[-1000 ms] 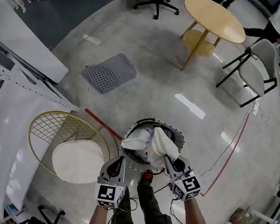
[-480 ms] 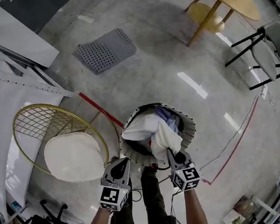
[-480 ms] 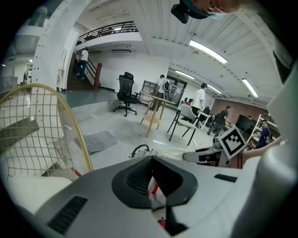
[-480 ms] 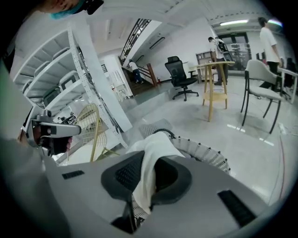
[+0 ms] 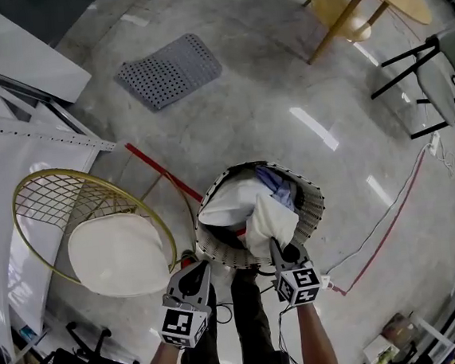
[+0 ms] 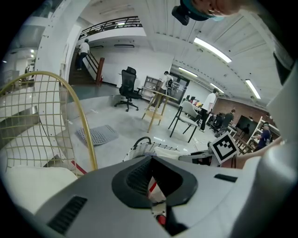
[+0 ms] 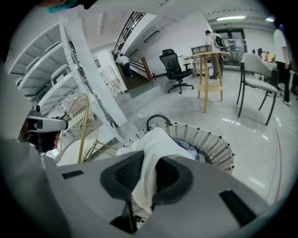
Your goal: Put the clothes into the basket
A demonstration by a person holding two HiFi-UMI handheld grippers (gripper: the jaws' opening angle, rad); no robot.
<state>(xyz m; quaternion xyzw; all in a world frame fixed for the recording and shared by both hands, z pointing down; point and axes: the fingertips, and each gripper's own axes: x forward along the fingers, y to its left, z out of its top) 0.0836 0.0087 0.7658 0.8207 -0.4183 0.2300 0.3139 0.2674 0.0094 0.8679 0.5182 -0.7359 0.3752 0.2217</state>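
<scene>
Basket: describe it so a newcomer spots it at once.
Find the gold wire chair on the floor; the basket stands just right of it. It alone has slotted walls and is heaped with white cloth.

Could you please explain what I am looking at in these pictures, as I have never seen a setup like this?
There is no robot here: a person holds a hand tool with two jaws in each hand. One picture comes from a camera on the person's head, looking down at the floor. The other two come from cameras riding on the tools. On the floor stands a woven basket with clothes in it, next to a gold wire chair. The right gripper has its jaws closed on a white cloth that lies mostly in the basket. The left gripper has its jaws together and holds no cloth.
</scene>
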